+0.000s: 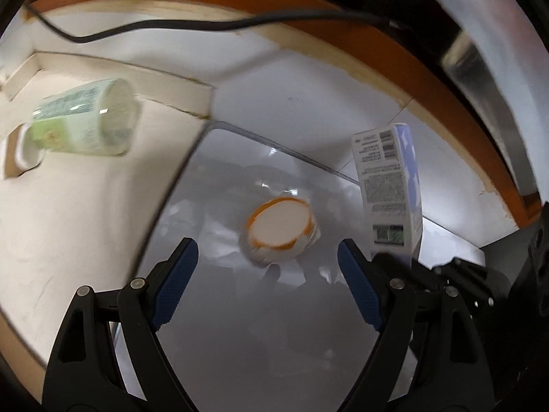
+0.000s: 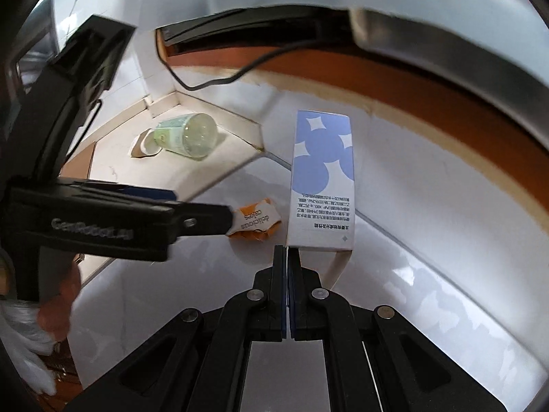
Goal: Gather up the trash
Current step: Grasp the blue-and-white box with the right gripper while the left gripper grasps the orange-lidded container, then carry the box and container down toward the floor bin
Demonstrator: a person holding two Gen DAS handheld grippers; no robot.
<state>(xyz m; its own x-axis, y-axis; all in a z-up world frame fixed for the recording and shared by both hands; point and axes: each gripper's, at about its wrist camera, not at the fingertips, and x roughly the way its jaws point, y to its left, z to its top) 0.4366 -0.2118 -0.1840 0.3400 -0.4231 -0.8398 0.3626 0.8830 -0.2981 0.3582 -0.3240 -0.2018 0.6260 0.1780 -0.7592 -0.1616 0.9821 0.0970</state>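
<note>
An orange and white cake wrapper (image 1: 279,228) lies crumpled on a glossy grey-white sheet (image 1: 260,336) that looks like a bin liner. My left gripper (image 1: 269,274) hovers open above the wrapper, which shows between the blue pads (image 1: 178,281) but is not touched. In the right wrist view the same wrapper (image 2: 255,223) sits just past the left gripper (image 2: 212,214). My right gripper (image 2: 286,250) is shut on the bottom flap of an upright white and blue carton (image 2: 322,178). That carton (image 1: 391,189) stands at the right of the left wrist view. A green plastic bottle (image 1: 85,120) lies on its side on the cream floor.
A black cable (image 1: 206,24) runs along an orange-brown curved edge (image 1: 411,65) at the back. The green bottle (image 2: 188,134) rests by a cream skirting corner (image 2: 161,103). A person's hand (image 2: 58,309) and white fabric show at the lower left.
</note>
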